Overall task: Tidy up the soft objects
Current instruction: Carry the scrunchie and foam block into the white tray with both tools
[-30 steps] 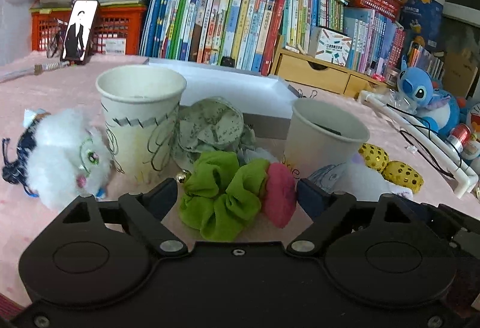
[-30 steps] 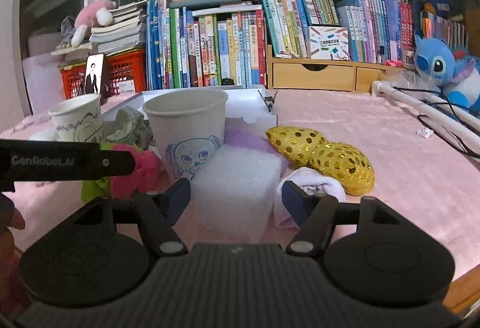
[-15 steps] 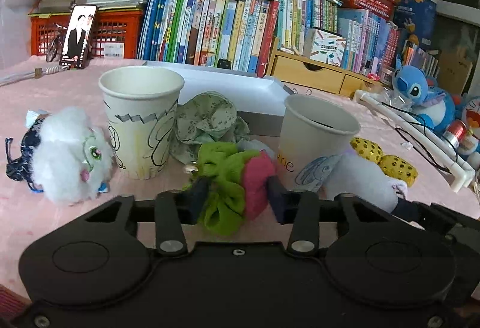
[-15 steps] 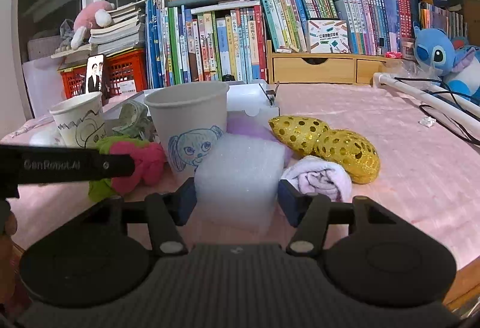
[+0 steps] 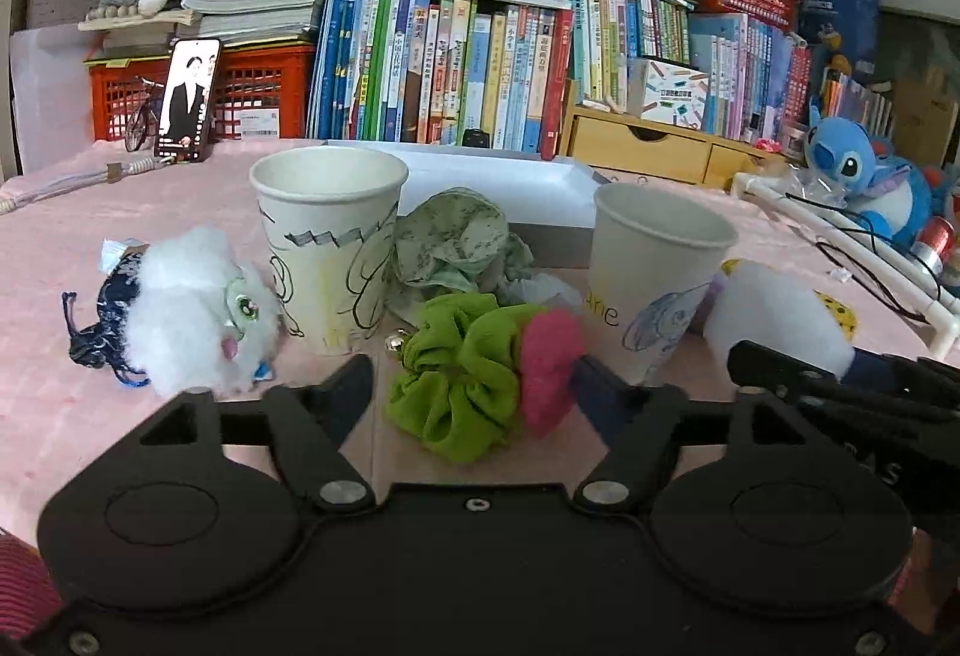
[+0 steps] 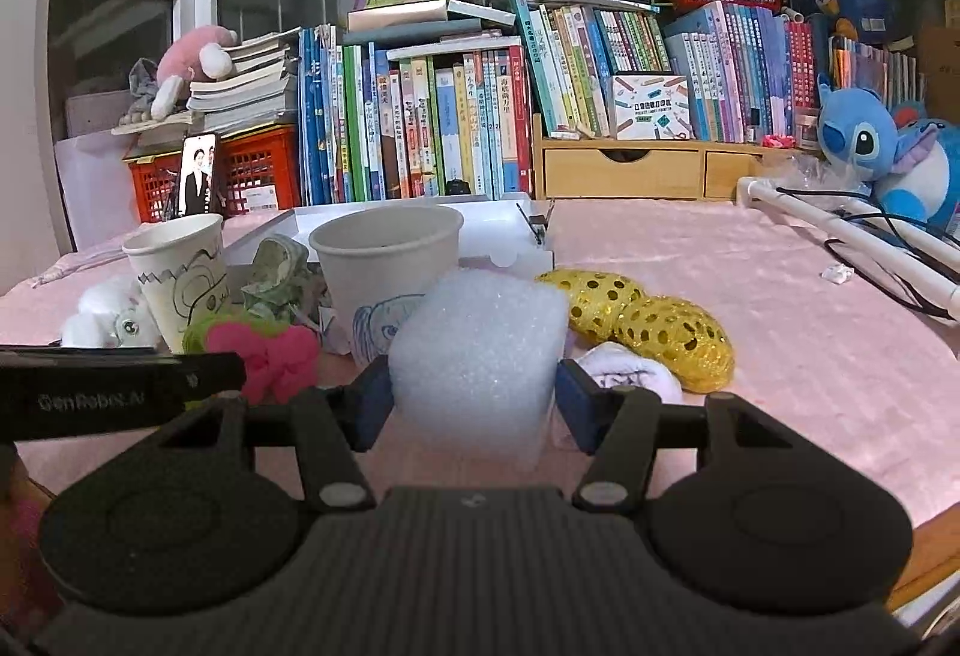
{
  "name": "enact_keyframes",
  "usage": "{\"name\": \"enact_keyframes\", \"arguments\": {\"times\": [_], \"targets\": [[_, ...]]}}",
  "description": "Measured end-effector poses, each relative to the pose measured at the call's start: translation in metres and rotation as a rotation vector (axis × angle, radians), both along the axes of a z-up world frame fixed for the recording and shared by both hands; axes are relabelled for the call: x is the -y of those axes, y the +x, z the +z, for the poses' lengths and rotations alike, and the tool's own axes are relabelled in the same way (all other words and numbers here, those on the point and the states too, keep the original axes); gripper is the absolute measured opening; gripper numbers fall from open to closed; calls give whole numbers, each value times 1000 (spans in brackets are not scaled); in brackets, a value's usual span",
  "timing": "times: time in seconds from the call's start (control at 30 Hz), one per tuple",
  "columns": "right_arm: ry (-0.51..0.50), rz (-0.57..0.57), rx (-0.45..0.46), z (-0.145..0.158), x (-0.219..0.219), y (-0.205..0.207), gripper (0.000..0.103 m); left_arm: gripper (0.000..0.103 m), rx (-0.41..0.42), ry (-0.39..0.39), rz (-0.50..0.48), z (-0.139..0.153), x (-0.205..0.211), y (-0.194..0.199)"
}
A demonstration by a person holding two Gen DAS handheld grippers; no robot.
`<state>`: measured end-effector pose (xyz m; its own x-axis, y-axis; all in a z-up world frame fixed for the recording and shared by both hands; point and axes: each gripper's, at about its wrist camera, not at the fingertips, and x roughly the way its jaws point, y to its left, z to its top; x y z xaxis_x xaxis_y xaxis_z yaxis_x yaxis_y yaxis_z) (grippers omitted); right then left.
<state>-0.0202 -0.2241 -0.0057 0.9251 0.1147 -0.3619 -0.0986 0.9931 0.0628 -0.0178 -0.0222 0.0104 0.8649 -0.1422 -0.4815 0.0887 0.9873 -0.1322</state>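
Note:
My left gripper is open around a green and pink scrunchie that lies on the pink cloth; the right finger touches its pink end and a gap shows at the left finger. My right gripper is shut on a white foam block and holds it raised. Two paper cups stand behind: a left cup with line drawings and a right cup with a blue elephant. The foam also shows in the left wrist view.
A white fluffy toy lies left of the cups. A green patterned scrunchie sits between them. A gold spotted scrunchie and a white cloth lie to the right. A white tray, books and a Stitch plush stand behind.
The left jaws closed on the scrunchie, then opened wider again. The right gripper closed on the foam block and lifted it slightly.

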Motion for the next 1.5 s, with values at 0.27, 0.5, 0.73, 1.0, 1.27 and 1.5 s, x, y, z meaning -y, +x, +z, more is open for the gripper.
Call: {"name": "enact_keyframes", "arguments": {"times": [0.27, 0.5, 0.73, 1.0, 1.27, 1.5], "targets": [[-2, -5, 23, 5, 1, -1, 62, 73, -84, -47, -21, -16, 3, 32], [2, -15, 33, 9, 5, 0, 62, 37, -93, -46, -67, -7, 0, 21], [3, -27, 57, 20, 9, 1, 62, 37, 2, -30, -110, 32, -5, -1], [9, -36, 85, 43, 19, 7, 62, 37, 25, -48, -127, 79, -19, 12], [43, -8, 81, 70, 31, 30, 62, 38, 29, -41, -124, 113, -33, 46], [55, 38, 63, 88, 33, 59, 62, 38, 8, -29, -114, 132, -34, 91]]}}
